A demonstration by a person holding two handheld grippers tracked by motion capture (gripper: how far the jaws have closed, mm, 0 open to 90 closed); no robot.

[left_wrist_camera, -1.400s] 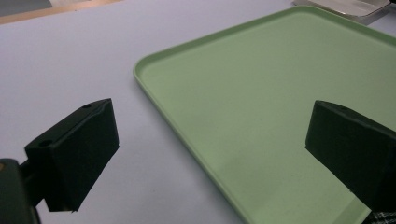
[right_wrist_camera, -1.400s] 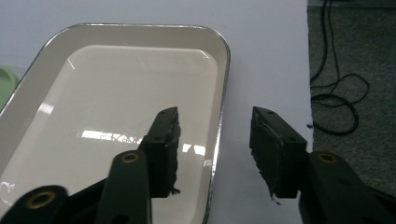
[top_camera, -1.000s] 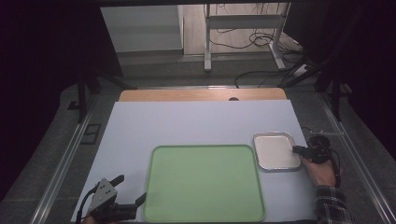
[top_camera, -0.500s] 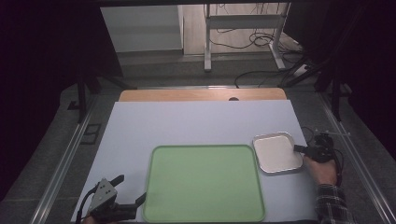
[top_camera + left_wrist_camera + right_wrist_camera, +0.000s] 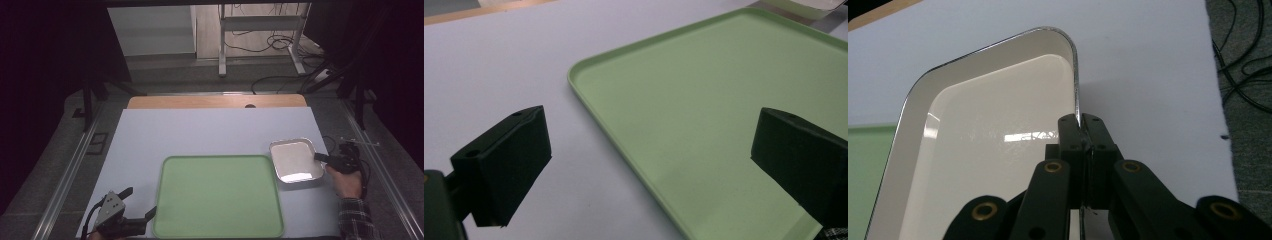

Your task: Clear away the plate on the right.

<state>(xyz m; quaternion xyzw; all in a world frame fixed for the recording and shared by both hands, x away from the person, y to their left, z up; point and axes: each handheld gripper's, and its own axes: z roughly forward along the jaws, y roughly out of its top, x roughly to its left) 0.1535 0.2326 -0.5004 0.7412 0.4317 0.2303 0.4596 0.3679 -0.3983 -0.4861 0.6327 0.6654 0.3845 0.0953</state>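
At about 7 o'clock on the pale lavender table cover [image 5: 200, 132] sat my left gripper [image 5: 141, 210], jaws spread wide and holding nothing; in the left gripper view they straddled the near corner of the large light-green rectangular plastic tray [image 5: 734, 115]. I judged it parked there to steady or take that corner, though it touched nothing I could confirm.

The green tray lay flat at 6 o'clock, bare inside.

At 4 o'clock, just beside the green tray's far right corner, was the small white enamelled rectangular pan with a shiny metal rim [image 5: 296, 160]. My right gripper [image 5: 1081, 122] had its jaws pressed together on that rim, pinching its right edge. I took the edge grip as a way to drag or lift it. Its long axis ran roughly 11 to 5 o'clock, open side up.
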